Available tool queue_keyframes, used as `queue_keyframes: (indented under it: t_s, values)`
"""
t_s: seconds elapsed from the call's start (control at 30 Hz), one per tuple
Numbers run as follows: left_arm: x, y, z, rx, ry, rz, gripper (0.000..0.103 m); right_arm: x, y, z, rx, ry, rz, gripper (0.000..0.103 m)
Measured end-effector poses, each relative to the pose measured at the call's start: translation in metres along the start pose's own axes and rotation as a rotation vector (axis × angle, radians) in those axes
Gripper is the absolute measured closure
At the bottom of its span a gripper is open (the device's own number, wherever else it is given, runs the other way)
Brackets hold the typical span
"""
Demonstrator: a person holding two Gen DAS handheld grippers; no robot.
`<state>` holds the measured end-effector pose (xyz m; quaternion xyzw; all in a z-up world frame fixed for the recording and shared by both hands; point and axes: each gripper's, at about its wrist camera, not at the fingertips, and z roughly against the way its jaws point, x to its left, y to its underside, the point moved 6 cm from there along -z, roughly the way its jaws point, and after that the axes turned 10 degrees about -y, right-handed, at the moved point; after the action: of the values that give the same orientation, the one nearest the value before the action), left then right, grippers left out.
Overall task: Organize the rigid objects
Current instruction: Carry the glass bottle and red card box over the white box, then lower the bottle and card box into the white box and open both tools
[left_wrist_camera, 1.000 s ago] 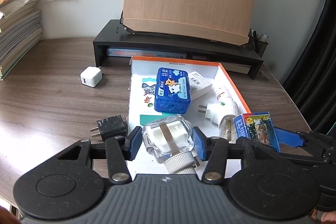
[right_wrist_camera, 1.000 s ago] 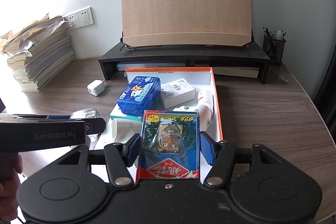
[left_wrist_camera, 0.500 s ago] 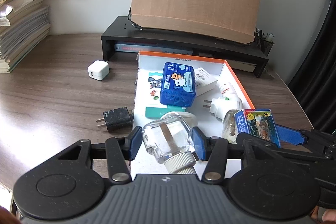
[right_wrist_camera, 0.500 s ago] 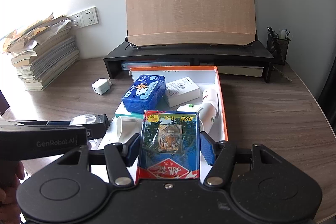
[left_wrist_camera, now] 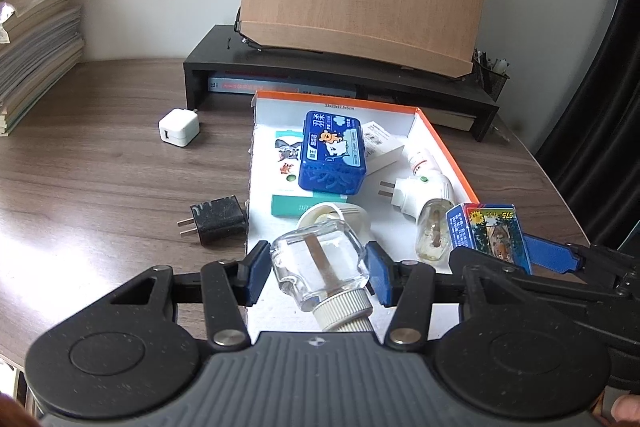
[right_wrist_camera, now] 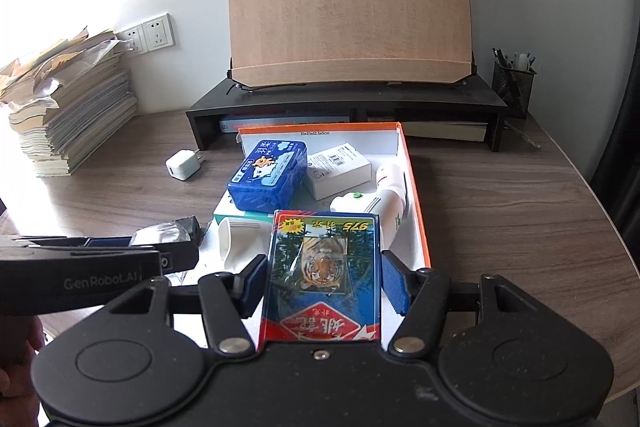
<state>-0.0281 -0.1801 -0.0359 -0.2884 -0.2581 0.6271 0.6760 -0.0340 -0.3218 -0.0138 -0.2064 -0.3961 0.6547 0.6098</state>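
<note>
1. A clear glass bottle with a ribbed white screw cap (left_wrist_camera: 320, 269) is clamped between the blue pads of the left gripper (left_wrist_camera: 318, 273), above the near end of an orange-rimmed white cardboard box (left_wrist_camera: 448, 147).
2. A blue card pack printed with a tiger (right_wrist_camera: 322, 277) is gripped on both sides by the right gripper (right_wrist_camera: 324, 281), over the same box's near end.
3. Inside the box are seen a blue plastic case with a cartoon label (left_wrist_camera: 332, 157), a small white carton (left_wrist_camera: 382, 147) and a white plug-in device (left_wrist_camera: 420, 187).
4. On the brown wooden desk (left_wrist_camera: 100, 179), left of the box, a black plug adapter (left_wrist_camera: 216, 221) and a white charger cube (left_wrist_camera: 179, 127) are lying apart.
</note>
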Motion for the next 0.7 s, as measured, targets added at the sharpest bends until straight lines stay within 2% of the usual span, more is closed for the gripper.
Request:
queue_keyframes:
  t_s: [0.7]
  values:
    - [0.006, 0.007, -0.014, 0.061, 0.041, -0.035, 0.051, 0.006, 0.006, -0.012, 0.031, 0.038, -0.031, 0.031]
